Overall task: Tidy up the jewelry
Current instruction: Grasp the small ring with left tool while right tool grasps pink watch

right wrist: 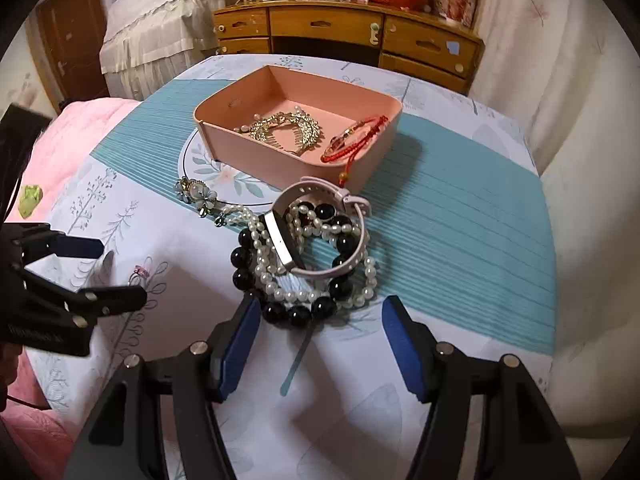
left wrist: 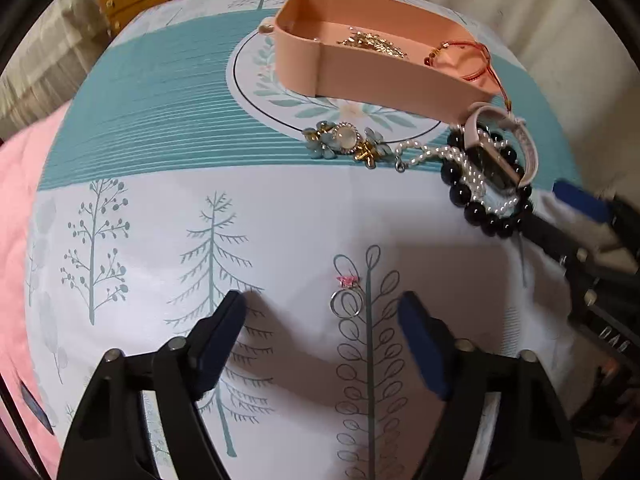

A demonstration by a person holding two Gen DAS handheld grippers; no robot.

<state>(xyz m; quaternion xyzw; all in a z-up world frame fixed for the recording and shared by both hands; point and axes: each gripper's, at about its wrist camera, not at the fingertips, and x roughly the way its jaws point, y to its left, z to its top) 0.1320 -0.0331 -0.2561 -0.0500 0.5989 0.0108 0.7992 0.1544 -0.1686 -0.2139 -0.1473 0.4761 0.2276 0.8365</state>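
Note:
A small silver ring with a pink stone (left wrist: 346, 300) lies on the tree-print cloth between the tips of my left gripper (left wrist: 322, 302), which is open and not touching it. My right gripper (right wrist: 320, 305) is open too, its tips straddling the near edge of a tangled pile: a black bead bracelet (right wrist: 288, 312), a pearl strand (right wrist: 264, 256) and a pink-banded watch (right wrist: 320, 272). A flower brooch (left wrist: 344, 142) lies left of the pile. Behind stands the pink box (right wrist: 256, 148), holding a gold hair comb (right wrist: 284, 126) and a red cord bracelet (right wrist: 356, 140).
A wooden dresser (right wrist: 344, 36) with clutter on top stands beyond the far edge of the cloth. A pink quilt (right wrist: 72, 136) with a small green thing (right wrist: 30, 198) lies to the left. A pale curtain (right wrist: 560, 80) hangs on the right.

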